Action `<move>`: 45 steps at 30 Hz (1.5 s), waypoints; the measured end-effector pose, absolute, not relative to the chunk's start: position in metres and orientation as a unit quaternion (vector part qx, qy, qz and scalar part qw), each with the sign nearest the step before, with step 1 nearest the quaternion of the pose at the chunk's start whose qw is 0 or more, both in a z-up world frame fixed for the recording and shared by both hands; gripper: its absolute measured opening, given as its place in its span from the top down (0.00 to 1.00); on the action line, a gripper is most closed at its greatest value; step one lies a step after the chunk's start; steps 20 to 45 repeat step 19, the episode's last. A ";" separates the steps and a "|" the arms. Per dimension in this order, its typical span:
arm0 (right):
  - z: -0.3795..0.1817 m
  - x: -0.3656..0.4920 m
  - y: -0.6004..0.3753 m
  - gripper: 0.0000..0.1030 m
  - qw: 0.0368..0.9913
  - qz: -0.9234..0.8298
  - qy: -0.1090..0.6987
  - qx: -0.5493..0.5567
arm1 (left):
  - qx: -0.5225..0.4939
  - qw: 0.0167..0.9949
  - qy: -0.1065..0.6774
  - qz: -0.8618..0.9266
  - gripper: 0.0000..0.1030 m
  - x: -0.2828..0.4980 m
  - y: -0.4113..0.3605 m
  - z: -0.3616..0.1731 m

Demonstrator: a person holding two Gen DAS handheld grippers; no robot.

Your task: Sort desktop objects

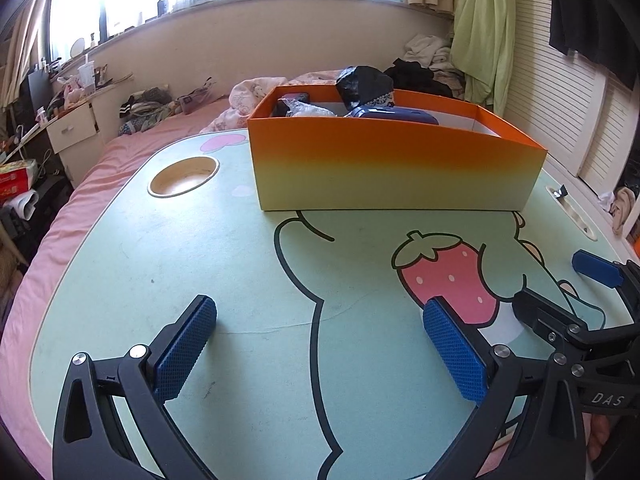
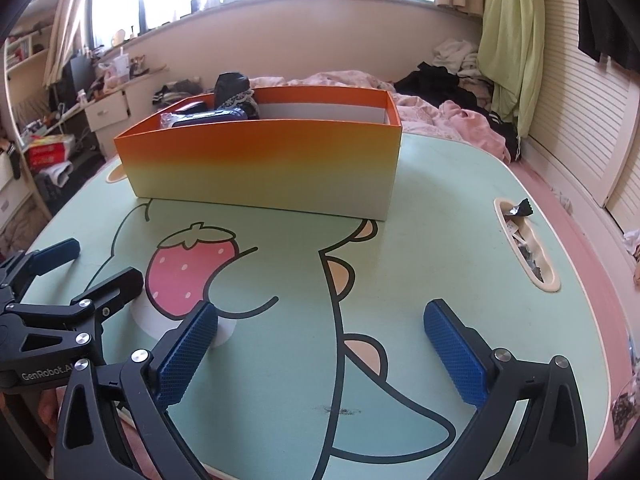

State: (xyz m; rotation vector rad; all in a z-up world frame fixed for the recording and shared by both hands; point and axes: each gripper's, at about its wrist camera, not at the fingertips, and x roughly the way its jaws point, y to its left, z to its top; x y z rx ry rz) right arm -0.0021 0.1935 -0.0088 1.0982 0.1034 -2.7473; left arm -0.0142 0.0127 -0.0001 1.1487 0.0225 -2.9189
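An orange-to-yellow box (image 1: pixel 392 168) stands at the far side of the green cartoon table (image 1: pixel 200 272); it also shows in the right wrist view (image 2: pixel 260 168). Inside it lie a black bag (image 1: pixel 364 84), a blue case (image 1: pixel 394 114) and clear plastic wrap (image 1: pixel 306 110). My left gripper (image 1: pixel 320 340) is open and empty, low over the table's near part. My right gripper (image 2: pixel 320 344) is open and empty beside it, over the strawberry print (image 2: pixel 192 268). Each gripper shows in the other's view: the right one (image 1: pixel 560 300) and the left one (image 2: pixel 60 276).
A round cup hole (image 1: pixel 184 176) sits at the table's far left. A slot (image 2: pixel 524 244) at the right edge holds wrappers. The table stands on a pink bed (image 1: pixel 100 184) with heaped clothes (image 2: pixel 460 120) behind. A cluttered desk (image 1: pixel 76 120) is at the left.
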 end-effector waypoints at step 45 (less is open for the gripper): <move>-0.009 -0.002 0.193 0.00 0.090 -0.924 0.035 0.369 | 0.369 0.002 0.009 -0.929 0.00 -0.014 0.011 -0.001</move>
